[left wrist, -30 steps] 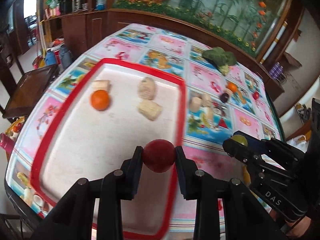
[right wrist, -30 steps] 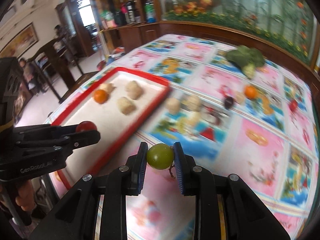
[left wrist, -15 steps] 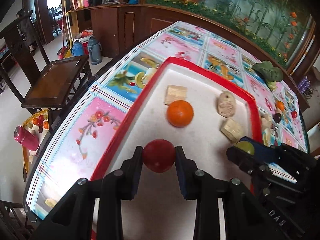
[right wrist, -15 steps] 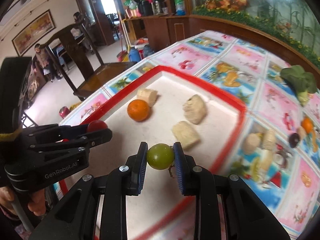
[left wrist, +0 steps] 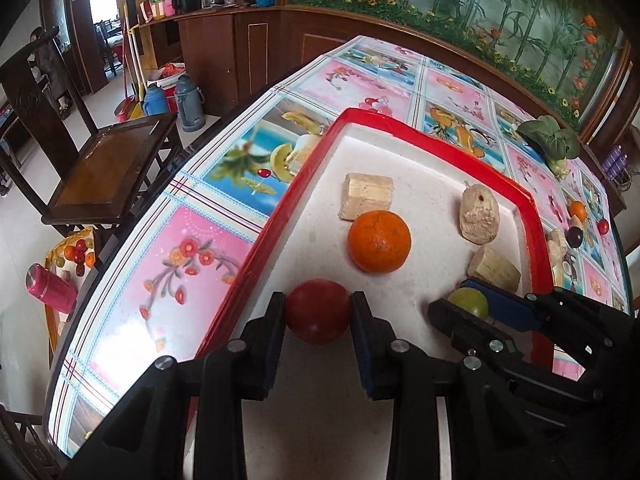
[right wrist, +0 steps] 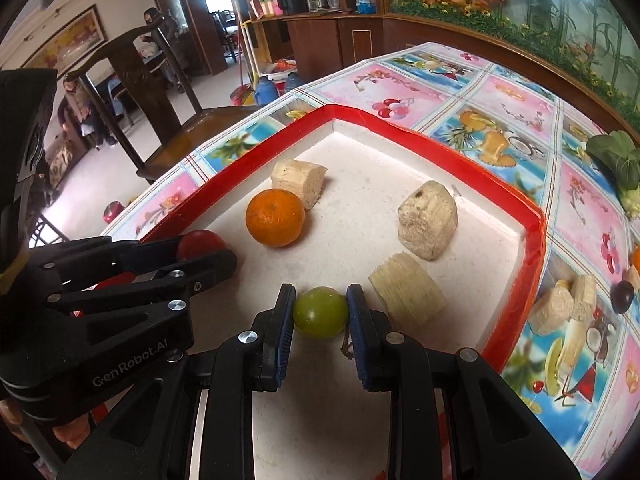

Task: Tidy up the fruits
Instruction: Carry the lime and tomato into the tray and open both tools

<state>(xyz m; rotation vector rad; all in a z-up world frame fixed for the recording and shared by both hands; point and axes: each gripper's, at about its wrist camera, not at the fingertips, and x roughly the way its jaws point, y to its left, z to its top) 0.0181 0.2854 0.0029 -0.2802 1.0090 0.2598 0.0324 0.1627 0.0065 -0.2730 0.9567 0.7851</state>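
**Placement step: two fruits held over the tray**

My left gripper is clamped on a red fruit, near the tray's left rim. My right gripper is clamped on a green fruit, just beside a pale cut chunk. An orange and other chunks lie farther in on the tray. More fruit remains on the tabletop outside the tray.

Judged step: delivery, release pending. Next move: lower each fruit to a bare patch of the tray floor, clear of the orange and chunks, then open the jaws slowly, since round fruit may roll.
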